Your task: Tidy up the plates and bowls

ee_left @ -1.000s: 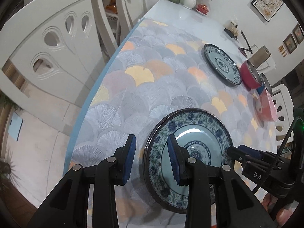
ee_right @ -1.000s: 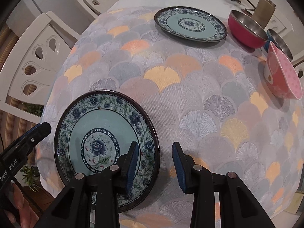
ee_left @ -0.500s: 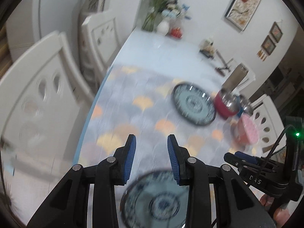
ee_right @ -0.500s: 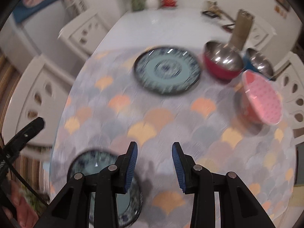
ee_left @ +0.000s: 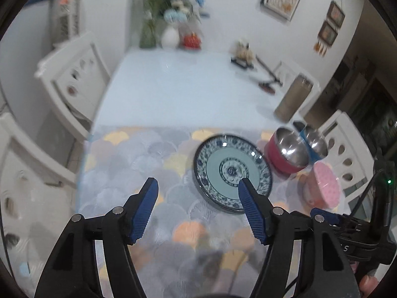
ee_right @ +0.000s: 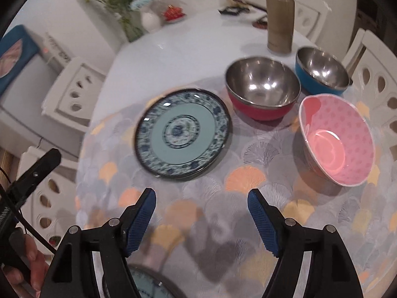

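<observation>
A blue-patterned plate (ee_left: 232, 171) (ee_right: 182, 132) lies on the fan-patterned tablecloth, ahead of both grippers. To its right stand a red steel bowl (ee_right: 263, 92) (ee_left: 289, 154), a blue steel bowl (ee_right: 321, 74) and a pink dotted bowl (ee_right: 337, 139) (ee_left: 322, 188). A second patterned plate (ee_right: 148, 285) shows partly at the bottom edge, under the right gripper. My left gripper (ee_left: 198, 193) is open and empty above the cloth. My right gripper (ee_right: 202, 204) is open and empty, raised above the table.
A tall metal tumbler (ee_right: 280, 19) stands behind the bowls. A vase with flowers (ee_left: 171, 34) and small items sit at the table's far end. White chairs (ee_left: 74, 74) stand on the left and others on the right (ee_right: 377, 74). The left gripper's body (ee_right: 29, 176) shows at left.
Both grippers have lifted away from the near plate and tilted up toward the far plate and bowls. Both jaws have opened wide.
</observation>
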